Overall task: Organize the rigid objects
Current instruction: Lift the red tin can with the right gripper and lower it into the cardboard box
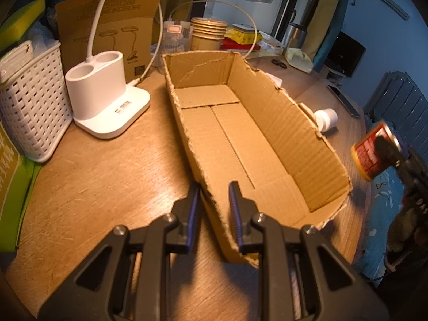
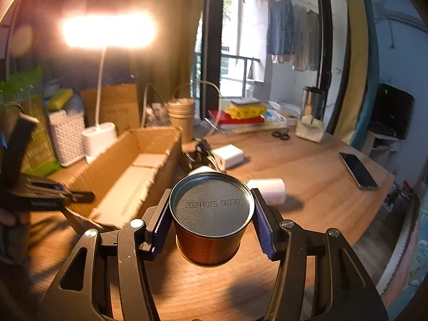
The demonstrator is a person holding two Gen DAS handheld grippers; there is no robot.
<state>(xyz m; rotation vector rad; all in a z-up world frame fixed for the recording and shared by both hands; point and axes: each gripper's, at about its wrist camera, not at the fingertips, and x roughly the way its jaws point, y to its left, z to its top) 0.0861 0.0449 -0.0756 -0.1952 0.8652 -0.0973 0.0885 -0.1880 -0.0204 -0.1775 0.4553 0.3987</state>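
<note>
Metal can (image 2: 211, 214), glossy; corrugated cardboard box (image 1: 267, 123), matt; wood-grain table (image 1: 107, 176).

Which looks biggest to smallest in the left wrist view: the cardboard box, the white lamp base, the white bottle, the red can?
1. cardboard box, by far.
2. white lamp base.
3. red can in the right gripper and white bottle look about alike; the can is blurred and the box partly hides the bottle, so I won't rank them.
</note>
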